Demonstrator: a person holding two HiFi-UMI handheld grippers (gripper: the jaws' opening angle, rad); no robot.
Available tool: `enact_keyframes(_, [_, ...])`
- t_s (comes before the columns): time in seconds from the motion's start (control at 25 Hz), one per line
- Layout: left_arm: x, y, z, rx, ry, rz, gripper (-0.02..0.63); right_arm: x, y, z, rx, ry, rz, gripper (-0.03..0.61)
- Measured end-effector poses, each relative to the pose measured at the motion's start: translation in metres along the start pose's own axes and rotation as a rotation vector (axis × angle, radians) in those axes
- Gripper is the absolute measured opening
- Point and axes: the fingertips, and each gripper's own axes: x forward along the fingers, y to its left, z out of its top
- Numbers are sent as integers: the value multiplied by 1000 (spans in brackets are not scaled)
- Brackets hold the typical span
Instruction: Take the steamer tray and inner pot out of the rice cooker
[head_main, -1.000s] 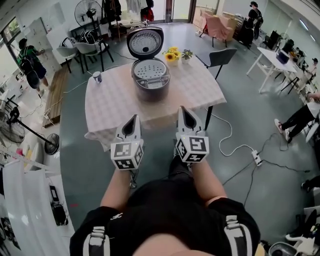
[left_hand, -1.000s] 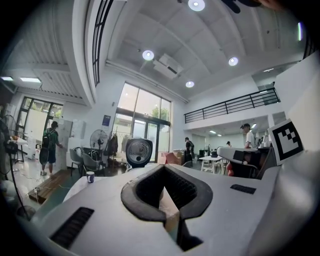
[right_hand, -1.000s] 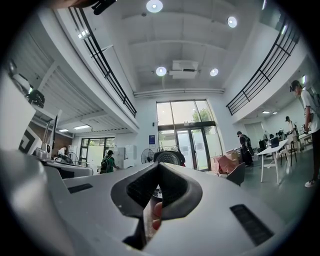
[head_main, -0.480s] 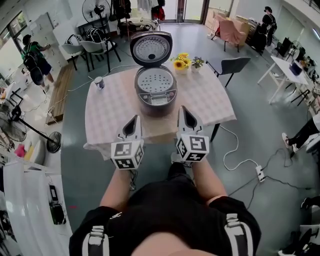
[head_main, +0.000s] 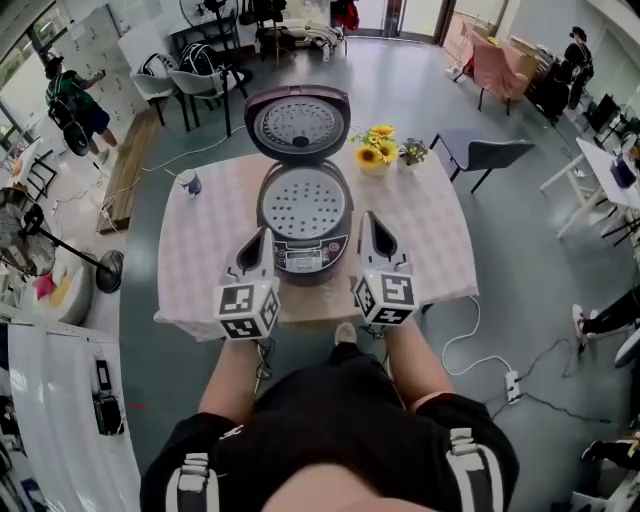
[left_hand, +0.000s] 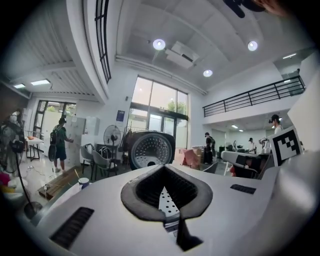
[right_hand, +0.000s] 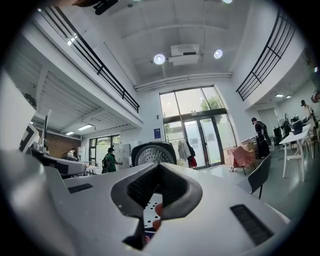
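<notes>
The steamer tray (head_main: 303, 203) sits in the open rice cooker (head_main: 304, 256) at the middle of the table (head_main: 200, 250). The left gripper (head_main: 257, 238) and right gripper (head_main: 368, 221) hover at the cooker's front, one each side, jaws together and empty.

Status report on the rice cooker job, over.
Left gripper and right gripper shut, empty. Rice cooker lid up, steamer tray seated in it, untouched. Flowers behind, cup far left, neither in the way.

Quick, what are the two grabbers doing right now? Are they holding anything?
Left gripper: shut, holding nothing.
Right gripper: shut, holding nothing.
</notes>
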Motion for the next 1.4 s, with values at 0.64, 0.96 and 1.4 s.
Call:
enact_keyframes(0.64, [112, 27, 25, 77, 51, 118, 2, 139, -48, -9, 48, 76, 145, -2])
enact_keyframes(0.96, [130, 55, 27, 64, 49, 100, 3, 163, -37, -11, 28, 90, 139, -2])
enact_keyframes(1.4, [144, 74, 32, 36, 22, 3, 358, 186, -8, -12, 62, 104, 267, 354])
